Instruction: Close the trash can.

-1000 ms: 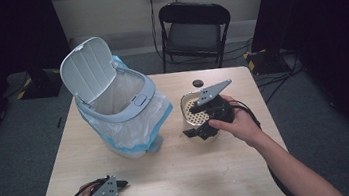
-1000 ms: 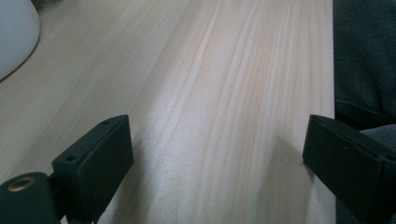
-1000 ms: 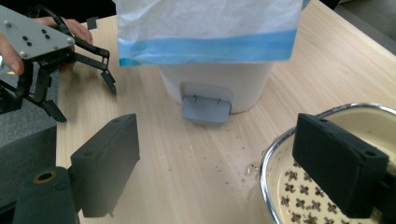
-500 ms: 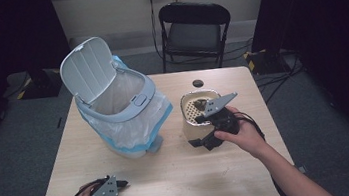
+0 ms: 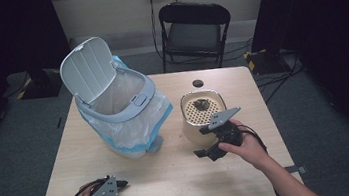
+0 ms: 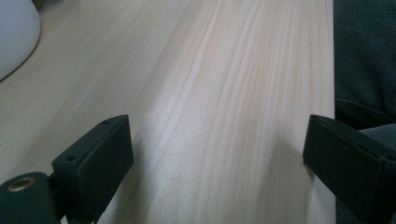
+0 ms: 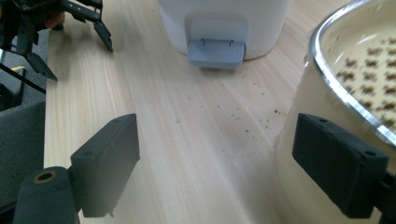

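Table (image 5: 172, 179): one bin (image 5: 118, 110), one canister (image 5: 203, 112)

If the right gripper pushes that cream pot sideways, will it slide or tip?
Probably slides: the pot looks squat, with a broad base flat on the table. Its smooth wall may slip off a jaw. The perforated insert could rattle loose.
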A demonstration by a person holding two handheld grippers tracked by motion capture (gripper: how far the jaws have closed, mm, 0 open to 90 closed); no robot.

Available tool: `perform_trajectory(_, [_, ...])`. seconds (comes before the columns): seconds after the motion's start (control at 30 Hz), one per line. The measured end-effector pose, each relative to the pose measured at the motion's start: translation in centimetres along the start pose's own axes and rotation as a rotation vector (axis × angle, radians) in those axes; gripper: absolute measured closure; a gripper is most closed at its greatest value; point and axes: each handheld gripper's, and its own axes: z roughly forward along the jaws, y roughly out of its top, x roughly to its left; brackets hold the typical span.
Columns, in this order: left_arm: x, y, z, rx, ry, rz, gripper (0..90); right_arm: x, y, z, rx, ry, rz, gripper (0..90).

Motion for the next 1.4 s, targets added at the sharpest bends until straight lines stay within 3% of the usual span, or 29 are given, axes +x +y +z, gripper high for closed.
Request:
perform_trajectory(0.37, [0.0, 0.0, 0.0, 0.002, 0.001, 0.002, 7.9, 1.1, -3.1, 2.5, 0.050, 0.009, -0.006, 14.4])
perform_trajectory(0.87, [0.0, 0.0, 0.0, 0.001, 0.000, 0.000, 7.9, 1.5, -5.9, 4.9, 0.063, 0.004, -0.019, 14.4])
perform_trajectory(1.4, [0.0, 0.0, 0.0, 0.003, 0.003, 0.001, 7.8, 1.8, -7.2, 6.1, 0.060, 0.011, -0.046, 14.0])
